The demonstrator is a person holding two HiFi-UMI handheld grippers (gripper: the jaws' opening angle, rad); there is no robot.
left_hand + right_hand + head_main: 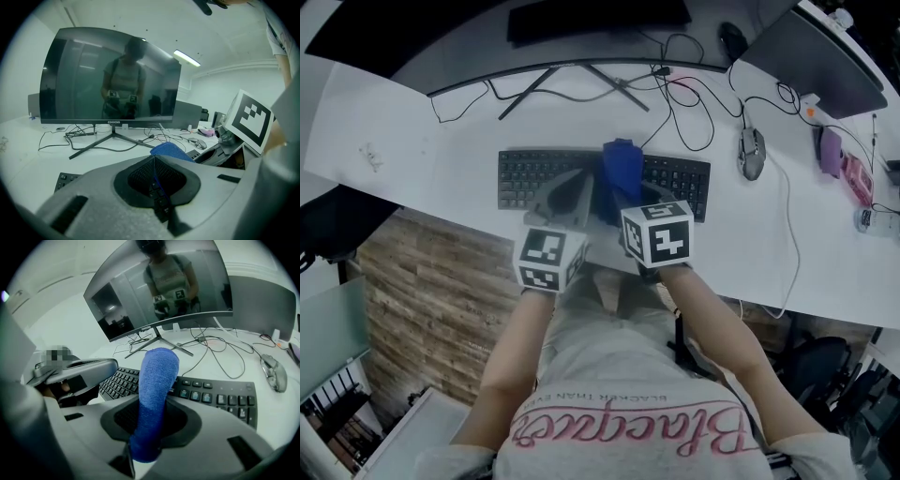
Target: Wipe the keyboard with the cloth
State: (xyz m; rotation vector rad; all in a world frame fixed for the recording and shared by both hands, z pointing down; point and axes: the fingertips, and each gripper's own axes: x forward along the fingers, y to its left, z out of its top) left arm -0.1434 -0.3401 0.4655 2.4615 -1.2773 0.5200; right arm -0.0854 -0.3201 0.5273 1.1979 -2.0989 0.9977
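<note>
Black keyboard (680, 178) lying across a white bench (441, 141). Blue cloth (157, 380) standing up over the keyboard's middle, pinched at its lower end by the right tool (150, 408), jaws clamped onto it. Left tool (154, 159) at 9 o'clock of the cloth, just beside it above the keys, jaws pressed together at the tips. Thin blue line visible along their seam; unclear whether it is cloth. Curved dark monitor (110, 75) at 12 o'clock of the keyboard, loose cables around its stand. Grey mouse (752, 153) at 3 o'clock.
</note>
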